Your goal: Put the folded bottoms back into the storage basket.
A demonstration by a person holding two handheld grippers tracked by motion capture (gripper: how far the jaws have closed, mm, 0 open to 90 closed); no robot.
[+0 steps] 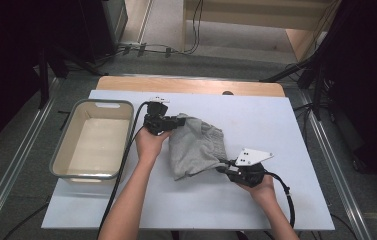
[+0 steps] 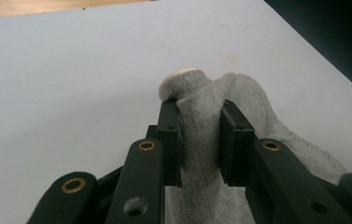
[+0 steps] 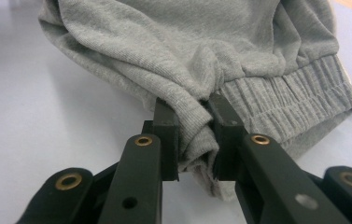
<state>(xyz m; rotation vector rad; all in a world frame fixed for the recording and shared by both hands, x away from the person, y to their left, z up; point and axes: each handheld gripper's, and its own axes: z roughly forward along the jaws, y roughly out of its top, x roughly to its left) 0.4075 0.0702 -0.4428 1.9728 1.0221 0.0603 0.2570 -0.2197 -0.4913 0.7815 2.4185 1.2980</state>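
The grey garment (image 1: 196, 147) lies bunched mid-table, right of the empty bin (image 1: 96, 137). The left gripper (image 1: 178, 121) pinches its far-left edge; the right gripper (image 1: 224, 165) pinches a fold on its near-right side, beside the ribbed waistband (image 3: 295, 98). To carry it well, lift both hands evenly, keep both pinches firm and the cloth taut, and clear the bin's rim before lowering

Illumination is even and overhead, brightest on the pale lilac bench top (image 1: 256, 200). Both far corners of the high view fall into near-black shadow. Soft, short shadows lie under the crumpled grey knit garment (image 1: 196, 147). In both gripper views the near black tongs appear slightly soft, and the far bench surface blurs. No glare is present.
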